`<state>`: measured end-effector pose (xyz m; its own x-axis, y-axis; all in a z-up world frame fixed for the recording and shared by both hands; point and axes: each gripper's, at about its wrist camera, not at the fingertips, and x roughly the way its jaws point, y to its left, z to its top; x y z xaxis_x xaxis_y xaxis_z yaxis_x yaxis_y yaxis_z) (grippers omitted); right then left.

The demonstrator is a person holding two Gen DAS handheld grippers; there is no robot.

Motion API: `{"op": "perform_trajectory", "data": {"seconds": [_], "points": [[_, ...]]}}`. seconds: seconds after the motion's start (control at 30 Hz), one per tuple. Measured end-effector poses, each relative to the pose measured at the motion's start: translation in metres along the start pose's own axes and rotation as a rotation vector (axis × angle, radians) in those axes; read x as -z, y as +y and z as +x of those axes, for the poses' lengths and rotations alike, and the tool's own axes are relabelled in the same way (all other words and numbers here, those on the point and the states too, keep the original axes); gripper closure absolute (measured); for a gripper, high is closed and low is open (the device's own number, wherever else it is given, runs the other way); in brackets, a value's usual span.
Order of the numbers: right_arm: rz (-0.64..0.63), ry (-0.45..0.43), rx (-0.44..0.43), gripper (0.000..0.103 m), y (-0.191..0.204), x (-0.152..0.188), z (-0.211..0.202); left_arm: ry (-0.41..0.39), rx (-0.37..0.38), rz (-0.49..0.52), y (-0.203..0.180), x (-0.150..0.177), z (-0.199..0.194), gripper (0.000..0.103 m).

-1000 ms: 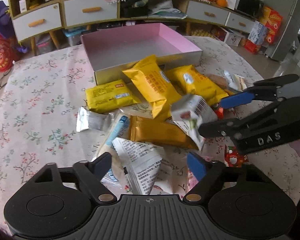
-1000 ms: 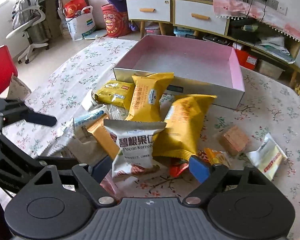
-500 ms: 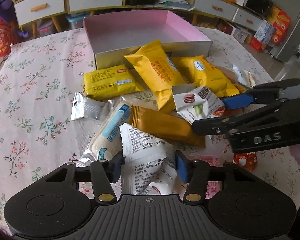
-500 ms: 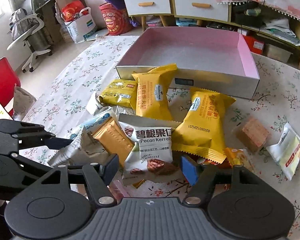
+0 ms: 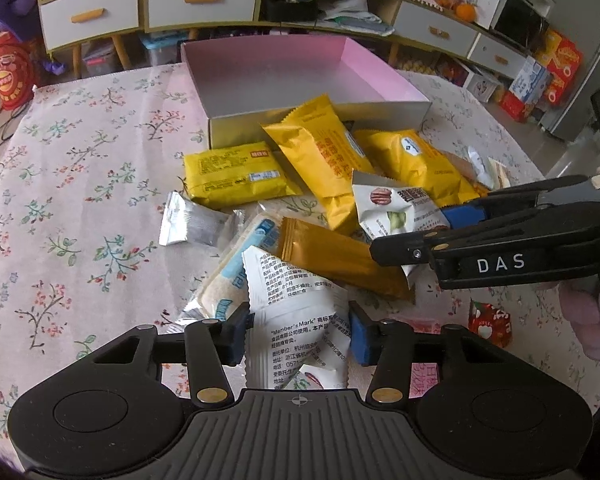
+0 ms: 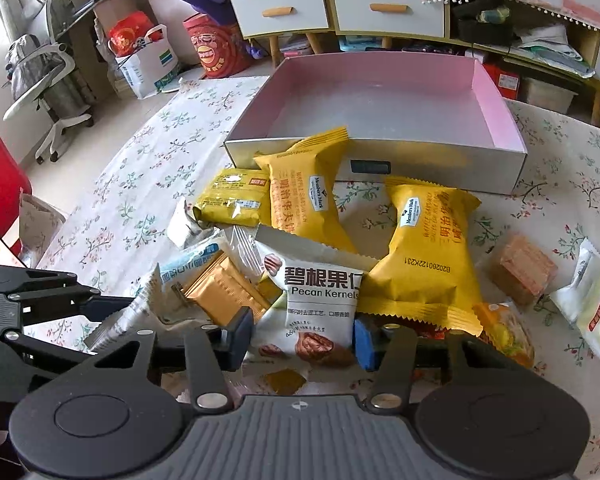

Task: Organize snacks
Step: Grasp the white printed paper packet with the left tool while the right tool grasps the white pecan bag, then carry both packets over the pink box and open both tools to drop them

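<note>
Surface: your snacks sit on a table with a floral cloth (image 5: 80,200); drawers and shelves stand behind it.
Box: one pink-lined box (image 6: 380,92) at the far side of the pile, with nothing in it.
Count, yellow: three yellow packets, one flat (image 5: 236,178), one leaning on the box's front wall (image 6: 304,192), one to its right (image 6: 424,256).
Count, other: one gold bar (image 5: 336,258), one silver sachet (image 5: 192,222), one brown square biscuit (image 6: 522,270).
Left gripper (image 5: 298,332): your jaws are partly closed, pads at either edge of the white Member's Mark packet (image 5: 296,320).
Right gripper (image 6: 302,338): same width, your pads flank the pecan kernel packet (image 6: 320,304), which overlaps the gold bar.
Hard to tell: whether either pair of pads truly presses the packet; the blue-and-white pack (image 5: 236,280) is half buried.
</note>
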<state>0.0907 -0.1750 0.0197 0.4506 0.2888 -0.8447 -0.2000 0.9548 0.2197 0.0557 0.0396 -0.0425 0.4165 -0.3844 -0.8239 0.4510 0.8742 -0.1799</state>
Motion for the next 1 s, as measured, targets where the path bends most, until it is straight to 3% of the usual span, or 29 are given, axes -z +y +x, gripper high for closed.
{"op": "perform_trajectory", "data": {"seconds": [0.67,1.0], "points": [[-0.008,-0.063,-0.001,0.073,0.006,-0.009,-0.022,-0.089,0.02,-0.006,0.003,-0.016,-0.024,0.058],[0.1,-0.151,0.044,0.073,-0.012,-0.03,-0.038,-0.2,-0.009,-0.089,0.009,-0.062,-0.031,0.058]]}}
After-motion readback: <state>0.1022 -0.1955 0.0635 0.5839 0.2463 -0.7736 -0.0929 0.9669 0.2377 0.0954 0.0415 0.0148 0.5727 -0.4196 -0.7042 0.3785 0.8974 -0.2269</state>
